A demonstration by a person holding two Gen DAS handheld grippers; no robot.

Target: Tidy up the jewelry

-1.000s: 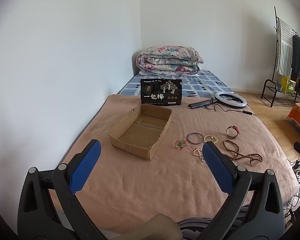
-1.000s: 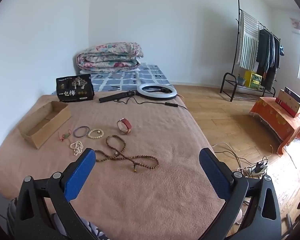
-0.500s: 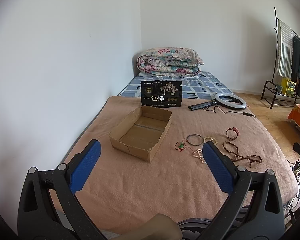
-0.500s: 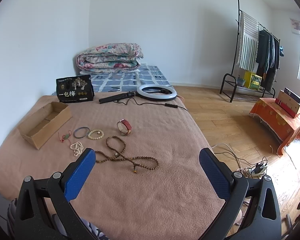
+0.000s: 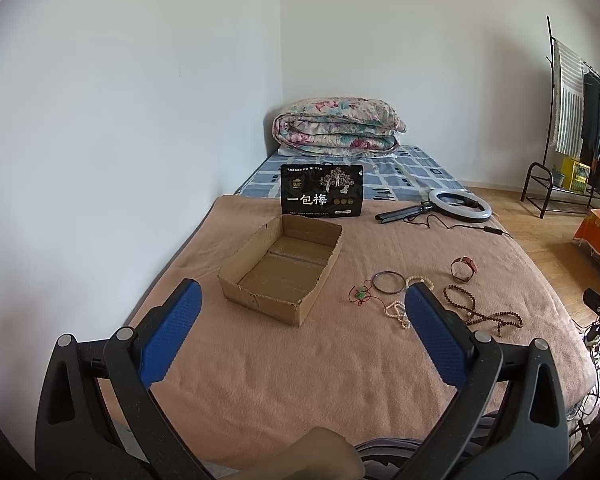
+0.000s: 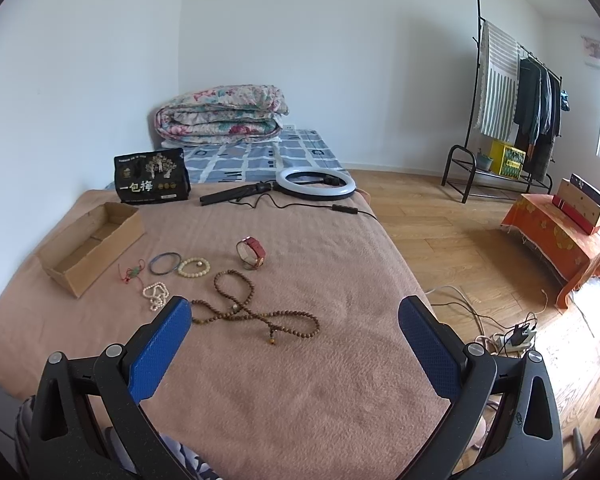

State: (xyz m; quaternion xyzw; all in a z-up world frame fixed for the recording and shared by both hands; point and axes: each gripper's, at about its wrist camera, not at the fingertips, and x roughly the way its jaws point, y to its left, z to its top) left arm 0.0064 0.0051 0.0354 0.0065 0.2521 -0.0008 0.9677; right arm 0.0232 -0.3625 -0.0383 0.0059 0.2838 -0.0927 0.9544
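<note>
The cardboard box (image 5: pixel 281 270) lies open-topped on the bed (image 5: pixel 300 380), its long axis running from the near edge toward the black bag (image 5: pixel 322 195) behind it; right of the box sit the dark bangle (image 6: pixel 165 263), pale bead bracelet (image 6: pixel 194 267), red watch (image 6: pixel 253 253) and the brown bead necklace (image 6: pixel 256 312), stretched away from the box; left tongs (image 5: pixel 303 330) and right tongs (image 6: pixel 296 338) hover spread wide, holding nothing.

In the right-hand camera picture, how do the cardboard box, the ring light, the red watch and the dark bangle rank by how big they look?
Largest to smallest:
1. cardboard box
2. ring light
3. red watch and dark bangle, which look about alike; I won't rank them.
</note>
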